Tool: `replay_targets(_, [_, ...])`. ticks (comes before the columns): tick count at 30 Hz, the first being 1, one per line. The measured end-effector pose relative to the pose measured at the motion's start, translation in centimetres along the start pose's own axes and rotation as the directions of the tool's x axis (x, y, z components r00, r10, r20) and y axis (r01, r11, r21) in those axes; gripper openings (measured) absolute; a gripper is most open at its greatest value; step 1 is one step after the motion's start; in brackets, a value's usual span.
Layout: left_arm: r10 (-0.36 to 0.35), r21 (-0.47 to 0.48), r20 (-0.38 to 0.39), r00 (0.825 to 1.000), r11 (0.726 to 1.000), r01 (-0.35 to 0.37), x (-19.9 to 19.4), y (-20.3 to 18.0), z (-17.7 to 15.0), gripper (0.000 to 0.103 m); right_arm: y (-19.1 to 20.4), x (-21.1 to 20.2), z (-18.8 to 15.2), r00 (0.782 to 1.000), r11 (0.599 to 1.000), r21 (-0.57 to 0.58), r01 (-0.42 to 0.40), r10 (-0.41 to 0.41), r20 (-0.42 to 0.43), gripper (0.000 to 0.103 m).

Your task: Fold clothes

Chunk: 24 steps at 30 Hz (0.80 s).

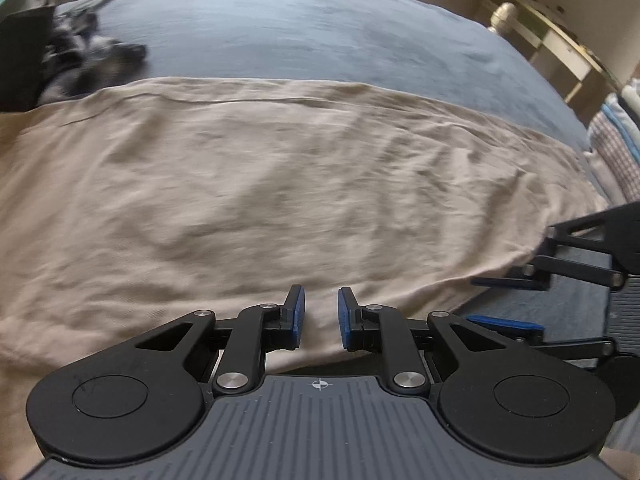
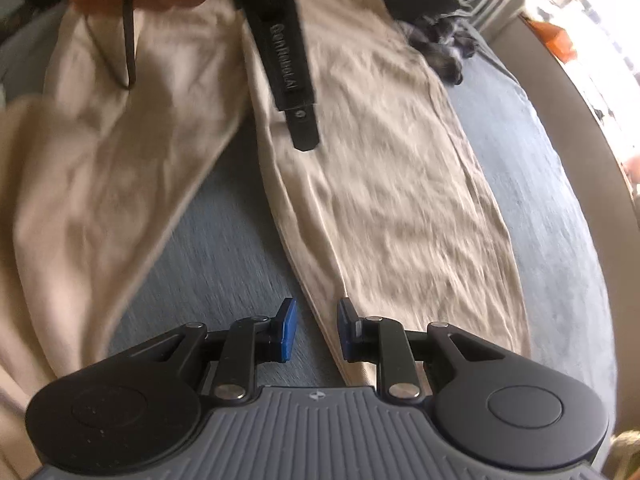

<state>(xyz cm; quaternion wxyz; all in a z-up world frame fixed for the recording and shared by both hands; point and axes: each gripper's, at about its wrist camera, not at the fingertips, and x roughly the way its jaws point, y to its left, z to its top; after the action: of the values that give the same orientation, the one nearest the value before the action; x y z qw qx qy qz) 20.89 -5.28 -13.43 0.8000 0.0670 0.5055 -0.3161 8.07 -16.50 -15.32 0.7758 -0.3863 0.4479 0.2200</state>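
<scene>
The wrinkled beige cotton trousers (image 2: pixel 400 184) lie spread flat on the blue-grey bed (image 1: pixel 320 32) with legs parted, ready for folding, while both left tongs (image 1: pixel 319 316) and right tongs (image 2: pixel 316 330) hover narrowly parted, gripping nothing.

Beige trousers (image 1: pixel 256 184), blue bedspread (image 1: pixel 280 36), left claw (image 1: pixel 320 316)

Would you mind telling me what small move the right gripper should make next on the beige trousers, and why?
Probably nudge the right gripper forward and down onto the hem of the nearer leg of the beige cotton trousers, then close. Its jaws stand slightly apart with nothing between them, and the two legs lie splayed in a V on the blue-grey bedspread, so that leg likely needs carrying onto the other.
</scene>
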Motion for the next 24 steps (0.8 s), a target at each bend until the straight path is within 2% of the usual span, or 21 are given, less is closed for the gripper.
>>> replay_targets(2, [-0.001, 0.008, -0.003, 1.0, 1.0, 0.001, 0.4, -0.6, 0.3, 0.017, -0.3, 0.7, -0.4, 1.0, 1.0, -0.01, -0.017, 0.017, -0.012, 0.023])
replay_targets(5, [-0.002, 0.024, -0.008, 1.0, 1.0, 0.003, 0.9, -1.4, 0.6, 0.017, -1.3, 1.5, -0.7, 0.995, 0.993, 0.076, -0.096, 0.098, -0.028, 0.014])
replay_targets(7, [-0.001, 0.05, -0.016, 1.0, 0.999, 0.002, 1.2, -2.0, 0.6, 0.017, -1.5, 1.7, -1.1, 0.986, 0.981, 0.118, -0.155, 0.161, -0.043, 0.003])
replay_targets(9, [-0.001, 0.085, -0.037, 0.999, 0.996, 0.004, 1.7, -2.6, 0.3, 0.019, -1.6, 1.6, -1.5, 0.979, 0.971, 0.144, -0.189, 0.198, -0.05, 0.002])
replay_targets(12, [0.022, 0.135, -0.041, 0.999, 0.991, -0.017, 2.0, -3.4, -0.4, 0.02, -1.5, 0.8, -2.0, 0.979, 0.97, 0.156, -0.188, 0.197, -0.043, 0.003])
replay_targets(14, [0.027, 0.145, -0.031, 0.999, 0.989, -0.023, 1.6, -3.6, -0.6, 0.02, -2.9, -0.3, -2.5, 0.976, 0.948, 0.243, -0.208, 0.217, -0.011, 0.003])
replay_targets(18, [0.026, 0.137, -0.019, 0.999, 0.99, -0.023, 0.7, -3.7, -0.8, 0.021, -5.9, -1.9, -3.1, 0.983, 0.913, 0.366, -0.181, 0.172, 0.057, 0.004])
replay_targets(20, [0.021, 0.136, -0.033, 0.999, 0.991, -0.016, 0.8, -3.8, -1.1, 0.025, -7.6, -1.5, -3.3, 0.986, 0.882, 0.441, -0.168, 0.148, 0.079, 0.004])
replay_targets(24, [0.039, 0.142, -0.049, 0.998, 0.989, -0.032, 1.5, -4.0, -1.9, 0.026, -10.8, 0.7, -4.3, 0.989, 0.806, 0.572, -0.15, 0.127, 0.08, 0.004])
